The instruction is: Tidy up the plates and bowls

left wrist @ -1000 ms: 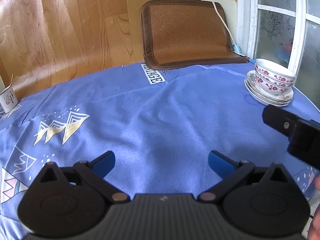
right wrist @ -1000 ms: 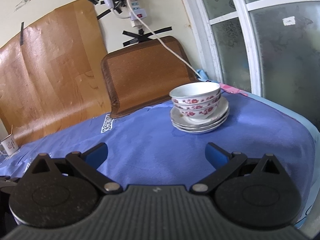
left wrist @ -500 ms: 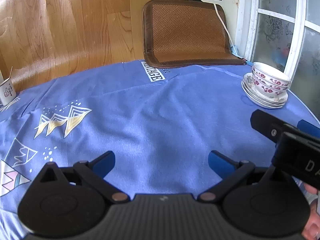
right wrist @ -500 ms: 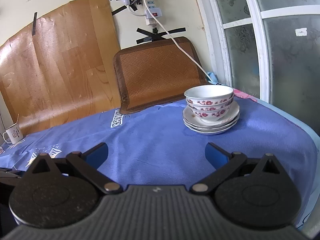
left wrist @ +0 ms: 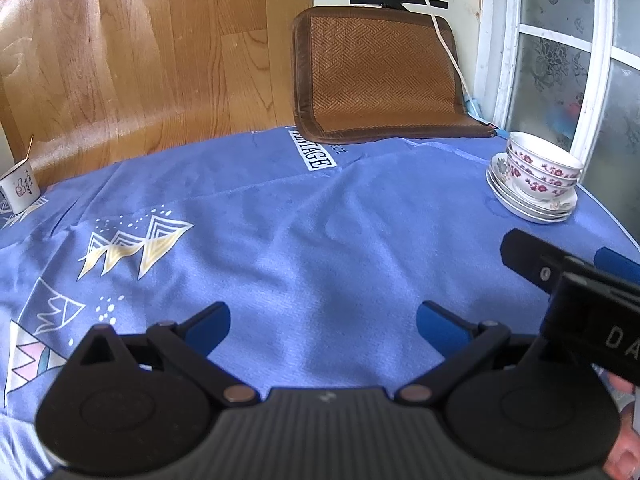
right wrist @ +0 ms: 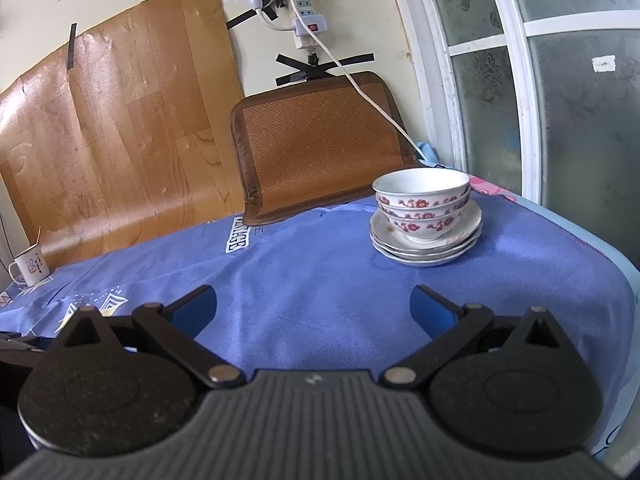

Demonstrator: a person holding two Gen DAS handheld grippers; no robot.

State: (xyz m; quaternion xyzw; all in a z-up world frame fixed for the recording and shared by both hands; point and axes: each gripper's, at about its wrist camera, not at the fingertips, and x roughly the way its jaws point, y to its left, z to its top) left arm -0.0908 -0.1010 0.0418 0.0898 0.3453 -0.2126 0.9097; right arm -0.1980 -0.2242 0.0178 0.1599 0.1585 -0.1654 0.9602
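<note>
Three white bowls with red flowers sit nested on a stack of white plates at the far right of the blue cloth, near the window. The same bowls and plates show at the right of the left wrist view. My right gripper is open, low over the cloth, short of the stack and empty. My left gripper is open over the middle of the cloth, holding nothing. The right gripper's black body juts in from the right there, between my left gripper and the stack.
A blue patterned tablecloth covers the table. A white mug stands at the far left edge, also the mug in the right view. A brown woven mat leans on the wall behind, with a cable hanging over it. A window frame borders the right.
Both grippers have drawn back and lifted a little from the stack, which now looks smaller and farther. The bowls and plates have not moved.
</note>
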